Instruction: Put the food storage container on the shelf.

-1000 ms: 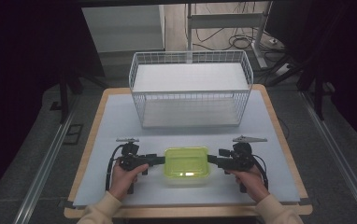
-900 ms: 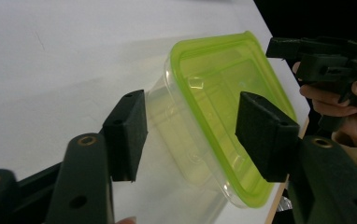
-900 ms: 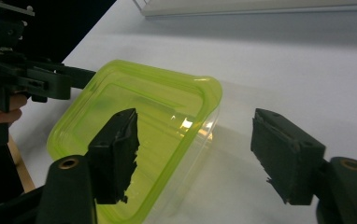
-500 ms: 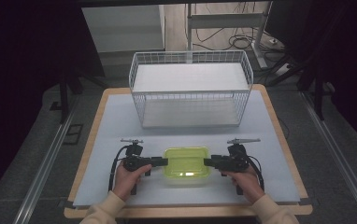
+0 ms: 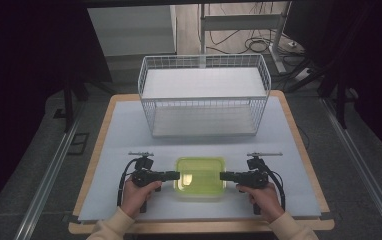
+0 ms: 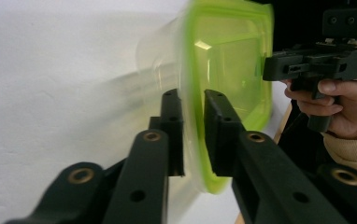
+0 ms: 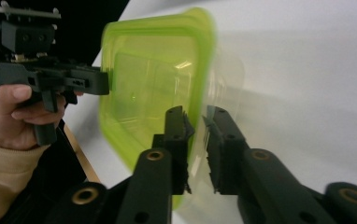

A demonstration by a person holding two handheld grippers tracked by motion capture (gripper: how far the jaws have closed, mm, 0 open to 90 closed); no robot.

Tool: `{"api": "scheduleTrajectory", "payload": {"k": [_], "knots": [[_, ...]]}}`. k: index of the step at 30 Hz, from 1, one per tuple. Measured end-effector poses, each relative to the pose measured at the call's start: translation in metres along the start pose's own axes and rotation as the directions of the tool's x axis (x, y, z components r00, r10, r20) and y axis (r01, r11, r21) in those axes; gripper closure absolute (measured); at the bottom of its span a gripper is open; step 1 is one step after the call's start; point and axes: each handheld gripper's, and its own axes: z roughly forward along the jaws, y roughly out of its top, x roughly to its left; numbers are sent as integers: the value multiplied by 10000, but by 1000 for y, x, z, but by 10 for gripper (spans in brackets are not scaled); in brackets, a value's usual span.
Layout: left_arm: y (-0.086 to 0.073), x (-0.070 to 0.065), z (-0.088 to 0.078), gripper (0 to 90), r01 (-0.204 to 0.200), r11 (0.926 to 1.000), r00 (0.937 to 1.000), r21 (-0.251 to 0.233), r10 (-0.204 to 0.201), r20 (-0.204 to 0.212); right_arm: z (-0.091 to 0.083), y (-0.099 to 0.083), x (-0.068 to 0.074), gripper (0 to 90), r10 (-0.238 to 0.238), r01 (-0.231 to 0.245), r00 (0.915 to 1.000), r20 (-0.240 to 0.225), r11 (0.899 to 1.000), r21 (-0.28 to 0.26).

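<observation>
A clear plastic container with a lime-green lid (image 5: 200, 176) lies on the white mat near the front edge. My left gripper (image 5: 176, 175) reaches in from its left end. The left gripper view shows the jaws, which have just been closing, clamped on the green lid rim (image 6: 228, 60), one above and one below (image 6: 193, 100). My right gripper (image 5: 223, 176) meets the opposite end. Its jaws have just closed on the rim as well (image 7: 197, 116), with the container (image 7: 153, 70) stretching away from them. Each gripper view shows the other hand and its gripper at the far end.
A white wire basket (image 5: 204, 95) stands behind the container at the back of the mat (image 5: 124, 135), with a strip of bare mat between them. The wooden table edge (image 5: 199, 227) runs just in front of the hands. Dark floor and rails flank the table.
Both grippers' jaws have narrowed onto the container's two ends. The hands have hardly shifted, and the container lies where it was.
</observation>
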Motion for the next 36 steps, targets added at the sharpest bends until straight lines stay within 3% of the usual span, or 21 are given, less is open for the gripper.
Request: {"api": "scheduleTrajectory", "payload": {"k": [26, 36], "knots": [[3, -26, -14, 812, -991, 9925, 9949, -715, 976, -249, -15, 6, 13, 809, -702, 690, 9974, -161, 9955, -648], [8, -33, -18, 813, -1247, 9875, 9919, -960, 1219, -351, -20, 12, 19, 807, -1260, 1250, 9920, -39, 9872, -986]]}}
